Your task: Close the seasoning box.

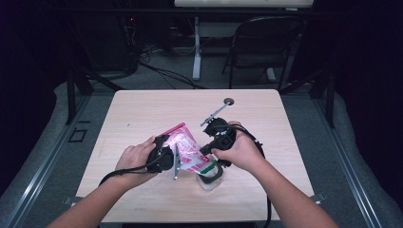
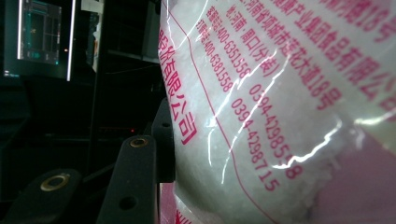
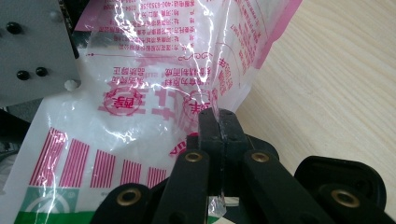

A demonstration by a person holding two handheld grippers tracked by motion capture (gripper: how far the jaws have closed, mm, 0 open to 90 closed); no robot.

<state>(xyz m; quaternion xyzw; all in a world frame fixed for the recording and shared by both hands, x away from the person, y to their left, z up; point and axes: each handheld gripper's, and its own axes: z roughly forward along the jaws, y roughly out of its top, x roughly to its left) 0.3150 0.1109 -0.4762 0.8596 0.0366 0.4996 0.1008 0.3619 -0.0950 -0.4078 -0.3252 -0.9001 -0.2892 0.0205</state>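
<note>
My right claw point(image 3: 218, 122) pinches the edge of the clear plastic bag with pink print and white granules point(image 1: 187, 149), my left claw point(image 1: 172, 159) clamps its other side, tilting it above the small clear container point(image 1: 210, 177) on the wooden table point(image 1: 142, 109), probably to pour

Far half and left side of the table point(image 1: 142, 104) are wide open; only the bag point(image 1: 190, 149) and small container point(image 1: 210, 179) crowd the near middle.
</note>
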